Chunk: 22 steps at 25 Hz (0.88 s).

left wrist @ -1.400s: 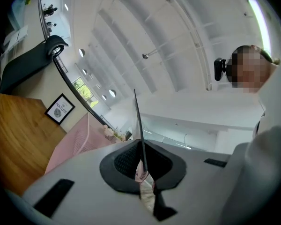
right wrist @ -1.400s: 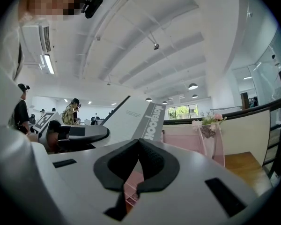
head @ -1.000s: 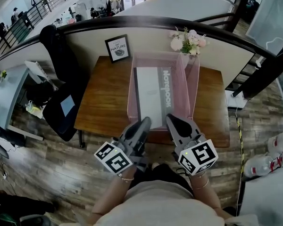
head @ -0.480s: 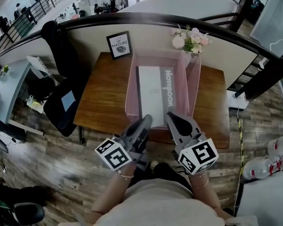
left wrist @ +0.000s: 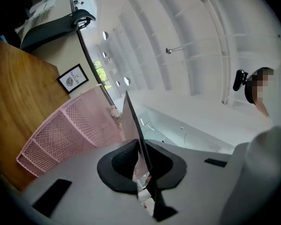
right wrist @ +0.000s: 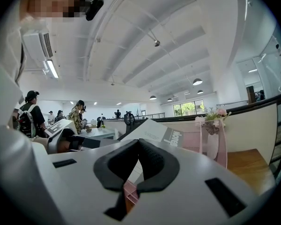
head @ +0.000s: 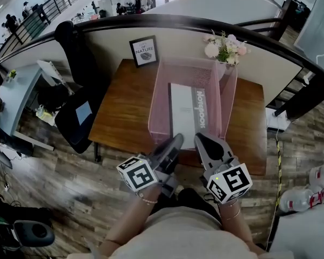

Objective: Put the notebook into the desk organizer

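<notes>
Left hand-held gripper (head: 176, 139), lower centre, is clamped on the near edge of the notebook (head: 184, 109). Right hand-held gripper (head: 201, 138), just beside it, has its jaws together with nothing seen between them. The notebook lies lengthwise inside the pink mesh desk organizer (head: 161, 99), centre frame.

Risks:
- If let go carelessly, its near end may hang on the near wall.
- A forward shove could slide the organizer along the worktop (head: 124, 112) into the flowers (head: 225, 50) behind.
</notes>
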Each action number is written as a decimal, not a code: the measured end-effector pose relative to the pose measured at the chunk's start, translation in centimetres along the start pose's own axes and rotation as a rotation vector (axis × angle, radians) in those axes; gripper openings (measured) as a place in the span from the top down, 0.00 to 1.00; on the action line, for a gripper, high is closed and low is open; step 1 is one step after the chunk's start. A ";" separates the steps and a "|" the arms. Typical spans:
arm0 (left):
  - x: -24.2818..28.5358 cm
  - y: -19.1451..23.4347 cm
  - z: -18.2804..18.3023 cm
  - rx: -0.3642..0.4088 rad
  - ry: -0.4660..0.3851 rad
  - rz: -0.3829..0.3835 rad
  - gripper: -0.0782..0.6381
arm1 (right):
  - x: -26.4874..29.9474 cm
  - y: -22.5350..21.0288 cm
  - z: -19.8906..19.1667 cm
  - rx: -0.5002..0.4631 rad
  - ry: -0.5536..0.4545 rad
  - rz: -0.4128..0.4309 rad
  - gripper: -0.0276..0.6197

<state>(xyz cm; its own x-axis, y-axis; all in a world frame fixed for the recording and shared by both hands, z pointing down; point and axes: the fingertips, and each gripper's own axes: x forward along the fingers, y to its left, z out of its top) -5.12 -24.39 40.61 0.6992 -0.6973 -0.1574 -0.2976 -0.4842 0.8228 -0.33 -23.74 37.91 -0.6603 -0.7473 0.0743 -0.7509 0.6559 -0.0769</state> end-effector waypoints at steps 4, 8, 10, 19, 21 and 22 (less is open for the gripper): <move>0.2 0.6 0.2 -0.019 0.011 0.023 0.84 | 0.2 -0.1 -0.3 0.009 0.004 0.003 0.94; 0.3 1.5 0.3 -0.060 0.012 0.057 0.78 | 0.5 -0.1 -0.5 0.009 0.009 0.004 0.94; 0.3 1.9 0.5 -0.086 -0.002 0.071 0.76 | 0.7 -0.2 -0.5 0.006 0.013 0.001 0.94; -0.9 2.9 0.3 -0.154 -0.012 0.134 0.57 | 1.3 -0.1 -1.0 0.013 0.019 0.008 0.94; -1.3 3.4 0.0 -0.207 -0.020 0.151 0.54 | 1.4 0.0 -1.1 0.015 0.020 0.008 0.94; -1.3 3.4 -0.1 -0.234 -0.027 0.142 0.54 | 1.4 0.0 -1.2 0.016 0.022 0.007 0.94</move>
<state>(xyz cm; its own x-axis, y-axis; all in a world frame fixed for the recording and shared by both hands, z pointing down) -6.99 -25.07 43.64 0.6431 -0.7645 -0.0436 -0.2306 -0.2477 0.9410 -1.25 -24.68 39.19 -0.6657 -0.7401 0.0957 -0.7462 0.6591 -0.0936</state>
